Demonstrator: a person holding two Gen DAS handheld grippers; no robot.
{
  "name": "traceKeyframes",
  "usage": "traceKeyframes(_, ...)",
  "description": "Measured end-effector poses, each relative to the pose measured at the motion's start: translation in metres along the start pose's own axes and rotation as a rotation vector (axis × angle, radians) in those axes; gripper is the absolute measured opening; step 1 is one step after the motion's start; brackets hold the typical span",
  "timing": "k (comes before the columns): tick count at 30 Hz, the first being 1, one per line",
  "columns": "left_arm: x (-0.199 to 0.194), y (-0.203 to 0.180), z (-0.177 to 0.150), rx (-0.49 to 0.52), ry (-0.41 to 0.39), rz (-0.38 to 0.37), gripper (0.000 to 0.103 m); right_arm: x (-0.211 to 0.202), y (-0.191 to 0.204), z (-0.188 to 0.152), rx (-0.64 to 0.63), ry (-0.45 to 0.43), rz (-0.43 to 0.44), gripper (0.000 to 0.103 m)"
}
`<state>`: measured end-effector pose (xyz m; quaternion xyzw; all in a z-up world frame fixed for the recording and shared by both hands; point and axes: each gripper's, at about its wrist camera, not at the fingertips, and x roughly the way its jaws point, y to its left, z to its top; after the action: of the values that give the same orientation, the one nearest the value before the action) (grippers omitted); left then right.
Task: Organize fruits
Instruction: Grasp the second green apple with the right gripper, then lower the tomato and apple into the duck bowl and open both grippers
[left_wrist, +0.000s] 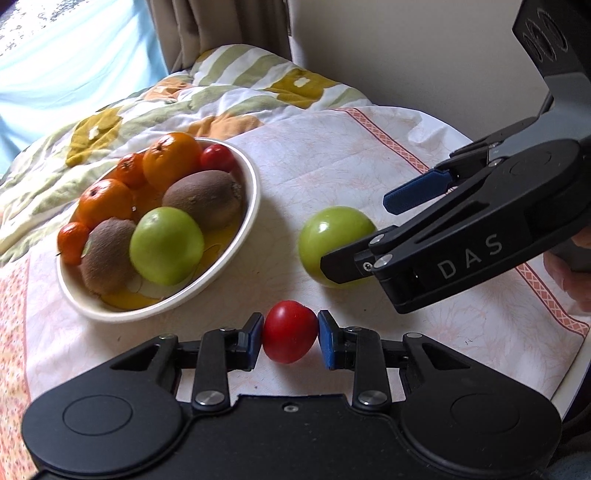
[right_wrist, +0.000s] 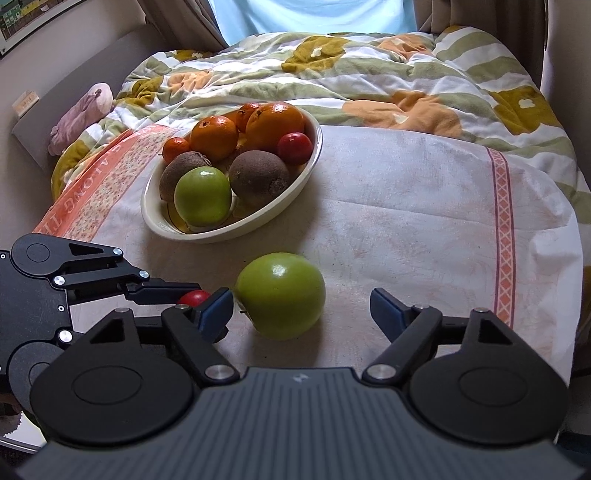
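the left gripper is clamped on a small red fruit that sits on the white cloth, just in front of the cream bowl. the right gripper stands wide apart around a green apple on the cloth; its left pad is just beside the apple, perhaps touching, and its right pad is clear of it. the bowl already holds oranges, two kiwis, another green apple and a second red fruit.

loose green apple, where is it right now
In the right wrist view the loose green apple lies on the cloth, in front of the bowl, between the right gripper's open fingers.
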<state>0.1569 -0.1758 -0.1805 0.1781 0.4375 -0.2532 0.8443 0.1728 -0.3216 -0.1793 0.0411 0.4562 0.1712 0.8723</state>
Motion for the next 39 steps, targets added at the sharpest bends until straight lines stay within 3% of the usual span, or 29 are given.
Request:
traceKeyframes(2,-0.003,0.002,-0.003,-0.020,-0.002,0.011,0.035,0.004,0.004,0.001,-0.008,0.009,0.013,0.085)
traceKeyframes(8,-0.018,0.014,-0.011,-0.082,-0.011,0.038,0.035,0.011,0.012,0.003,-0.029,0.019,0.020,0.080)
traceKeyframes(10,-0.022,0.017,-0.012,-0.100,-0.017,0.046,0.035,0.012,0.014,0.003,-0.042,0.022,0.004,0.073)
traceKeyframes(20,-0.048,0.026,-0.012,-0.168,-0.062,0.090,0.035,0.001,0.017,0.005,-0.026,0.025,0.005,0.073)
traceKeyframes(31,-0.095,0.039,0.007,-0.195,-0.163,0.137,0.035,-0.046,0.035,0.033,-0.031,-0.078,0.015,0.073)
traceKeyframes(39,-0.108,0.064,0.029,-0.162,-0.224,0.149,0.035,-0.051,0.052,0.064,-0.012,-0.134,0.015,0.073)
